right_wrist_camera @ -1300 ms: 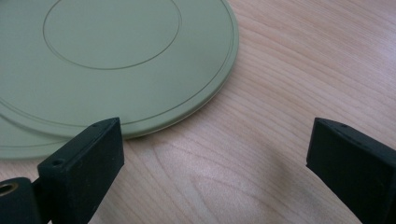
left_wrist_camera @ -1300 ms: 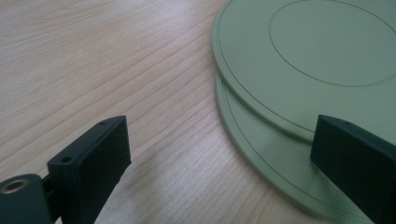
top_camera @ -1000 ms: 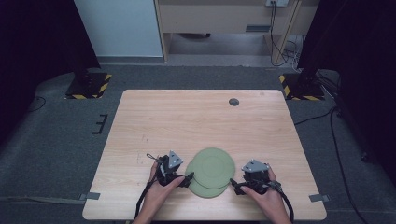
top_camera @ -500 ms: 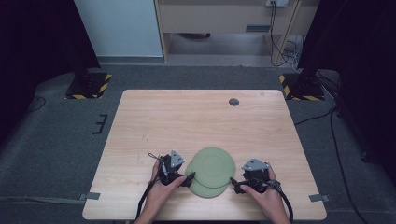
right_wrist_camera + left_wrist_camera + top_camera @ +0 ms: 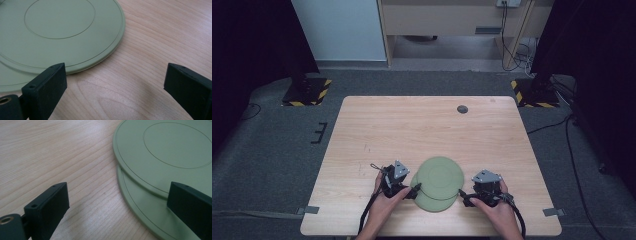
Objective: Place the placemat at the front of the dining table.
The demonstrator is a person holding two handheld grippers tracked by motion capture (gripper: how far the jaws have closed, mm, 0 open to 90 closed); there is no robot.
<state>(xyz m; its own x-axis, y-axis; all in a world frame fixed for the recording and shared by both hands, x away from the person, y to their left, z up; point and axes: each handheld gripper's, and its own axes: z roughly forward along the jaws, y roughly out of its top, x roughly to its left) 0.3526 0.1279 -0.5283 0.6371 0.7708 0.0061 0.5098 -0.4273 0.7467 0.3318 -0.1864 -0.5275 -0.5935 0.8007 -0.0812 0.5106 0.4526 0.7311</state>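
At the near edge of the worktop we find both of the person's hands resting low, each carrying a gripper. The left gripper sits just beside the left rim of the two green plates; the right gripper sits just beside their right rim. We judge this flanking stance to be preparation for handling the pair from both sides.

Both sets of jaws stand wide and hold nothing. In the left gripper view one jaw overlaps the lower plate while the other is over bare wood, so the rim lies inside the opening. In the right gripper view the upper plate has its edge by one jaw, the other well clear over wood.

The plates lie flat near the front centre, the upper plate offset away from the person on the lower plate, leaving a crescent of the lower rim exposed. We judge that this offset gives each gripper a separate edge to take.

Farther off, a small dark disc lies near the far edge, untouched.
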